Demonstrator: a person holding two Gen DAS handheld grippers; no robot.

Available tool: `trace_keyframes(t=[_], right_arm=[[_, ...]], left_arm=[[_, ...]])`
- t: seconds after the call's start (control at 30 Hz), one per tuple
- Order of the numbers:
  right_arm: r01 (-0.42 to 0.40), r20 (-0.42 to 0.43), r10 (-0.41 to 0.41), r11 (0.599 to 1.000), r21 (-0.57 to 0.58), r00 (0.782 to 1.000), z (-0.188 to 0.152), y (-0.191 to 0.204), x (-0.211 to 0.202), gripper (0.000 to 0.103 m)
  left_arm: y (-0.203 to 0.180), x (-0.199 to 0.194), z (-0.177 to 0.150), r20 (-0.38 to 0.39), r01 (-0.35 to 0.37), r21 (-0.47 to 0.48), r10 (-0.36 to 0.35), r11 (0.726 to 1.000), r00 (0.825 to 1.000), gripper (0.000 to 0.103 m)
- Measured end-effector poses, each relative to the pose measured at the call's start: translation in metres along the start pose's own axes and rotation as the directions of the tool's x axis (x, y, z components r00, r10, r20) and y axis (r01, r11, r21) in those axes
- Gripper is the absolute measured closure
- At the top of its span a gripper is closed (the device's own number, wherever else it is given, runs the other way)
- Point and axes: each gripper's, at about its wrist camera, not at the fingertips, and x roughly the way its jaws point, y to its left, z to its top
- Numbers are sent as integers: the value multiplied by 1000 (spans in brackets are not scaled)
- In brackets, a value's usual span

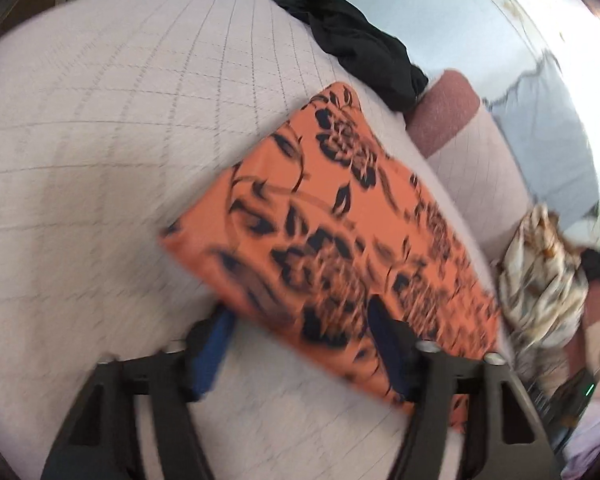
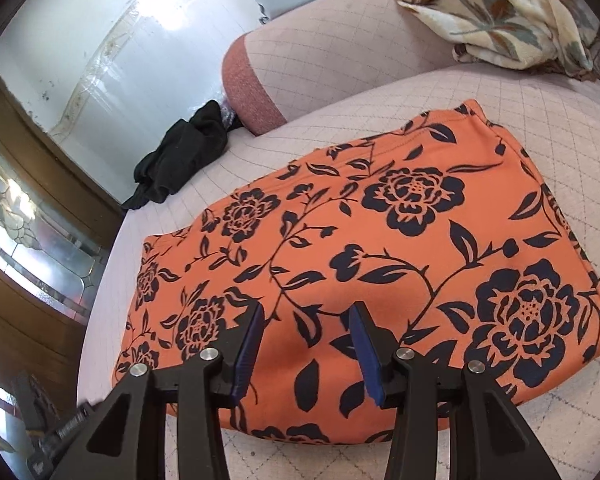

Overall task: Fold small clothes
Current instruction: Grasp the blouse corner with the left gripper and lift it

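An orange garment with a dark floral print (image 1: 340, 232) lies folded into a flat rectangle on the pale quilted cushion (image 1: 100, 140); it also shows in the right wrist view (image 2: 380, 240). My left gripper (image 1: 300, 320) is open at the garment's near corner, its right finger over the cloth and its left finger beside the edge; this view is motion-blurred. My right gripper (image 2: 308, 316) is open and empty, just above the garment's near edge.
A crumpled black garment (image 1: 360, 40) (image 2: 184, 152) lies at the cushion's far edge. A cream floral cloth (image 2: 500, 12) (image 1: 540, 280) is heaped on the sofa arm (image 2: 320, 60). A wooden cabinet with glass (image 2: 28, 200) stands to the left.
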Motion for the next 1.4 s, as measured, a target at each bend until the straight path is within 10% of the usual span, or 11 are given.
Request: trace_keyframes(t=[0.13, 0.23, 0.47, 0.83, 1.07, 1.27, 1.4], right_arm=[[-3, -2, 3, 1000, 2, 1000, 2, -1, 2, 55], [-6, -2, 6, 1000, -5, 1000, 3, 0, 2, 55], [4, -6, -5, 999, -34, 1000, 3, 0, 3, 55], [-120, -131, 110, 990, -69, 985, 23, 0, 6, 49], [-319, -383, 240, 935, -158, 892, 98, 102, 41, 31], [-351, -514, 150, 880, -320, 845, 121, 203, 78, 31], [-227, -515, -89, 825, -518, 852, 100, 233, 102, 31]], left_arm=[[-10, 17, 20, 28, -6, -36, 7, 999, 1000, 28], [-20, 26, 28, 13, -74, 28, 74, 997, 997, 81], [-48, 9, 10, 146, -153, 202, 125, 967, 981, 86], [-103, 8, -28, 299, -315, 553, 169, 771, 939, 88], [-121, 4, -46, 286, -284, 631, 124, 722, 950, 88], [-136, 0, -74, 293, -271, 727, 71, 631, 953, 89], [-142, 0, -84, 298, -272, 755, 57, 597, 953, 89]])
